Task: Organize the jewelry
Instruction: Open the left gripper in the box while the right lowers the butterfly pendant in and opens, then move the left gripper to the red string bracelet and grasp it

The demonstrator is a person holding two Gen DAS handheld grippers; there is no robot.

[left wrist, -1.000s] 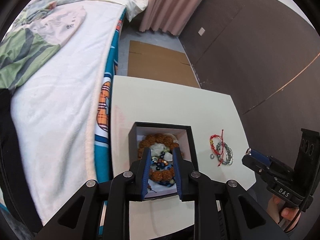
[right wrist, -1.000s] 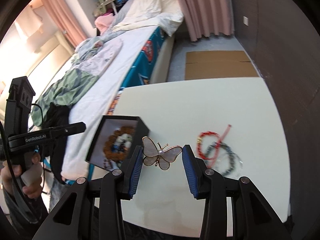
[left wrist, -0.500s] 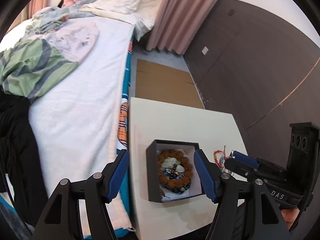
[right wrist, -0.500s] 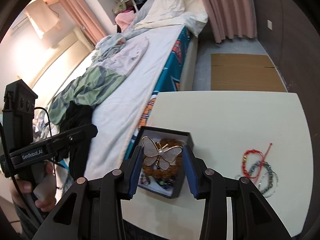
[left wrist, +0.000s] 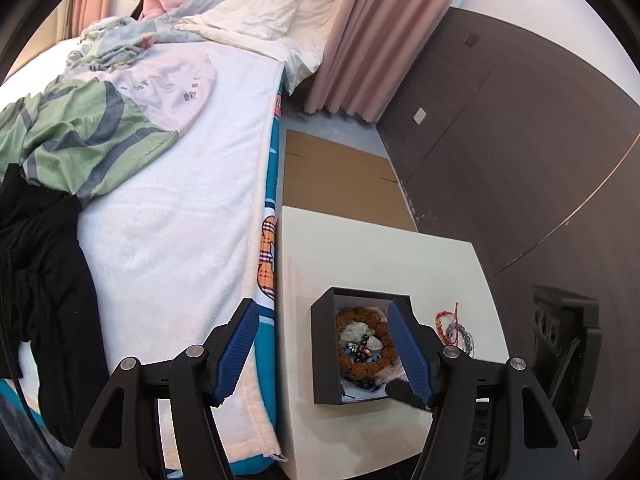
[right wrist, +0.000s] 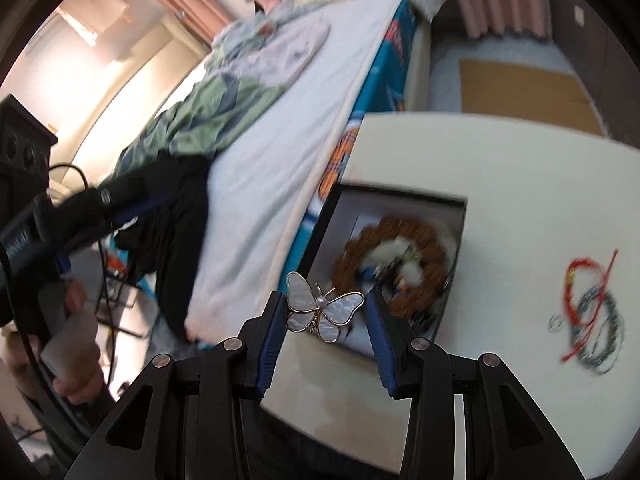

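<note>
From the left wrist view we look down on a black box (left wrist: 325, 354) standing open near the bench's (left wrist: 384, 256) bed-side edge; in it a ring of brown beads (left wrist: 362, 344) lies around pale stones and dark blue beads on a white lining. Our left gripper (left wrist: 322, 354) hangs above it, its jaws having just spread wide, with nothing between them. On the cream bench just right of the box lie red and grey bracelets (left wrist: 454, 330). Left of the bench is a bed (left wrist: 168, 232) with white cover, green striped cloth and black clothes; beyond are flat cardboard on the floor, pink curtains and a dark wall. From the right wrist view, blurred, our right gripper (right wrist: 326, 312) has its jaws closed on a pearly butterfly brooch (right wrist: 322, 312), held in the air over the box's (right wrist: 326, 236) near corner. The bracelets (right wrist: 592, 320) lie well to the right, a small ring (right wrist: 555, 323) beside them. At far left a hand (right wrist: 76, 344) holds the other gripper.
</note>
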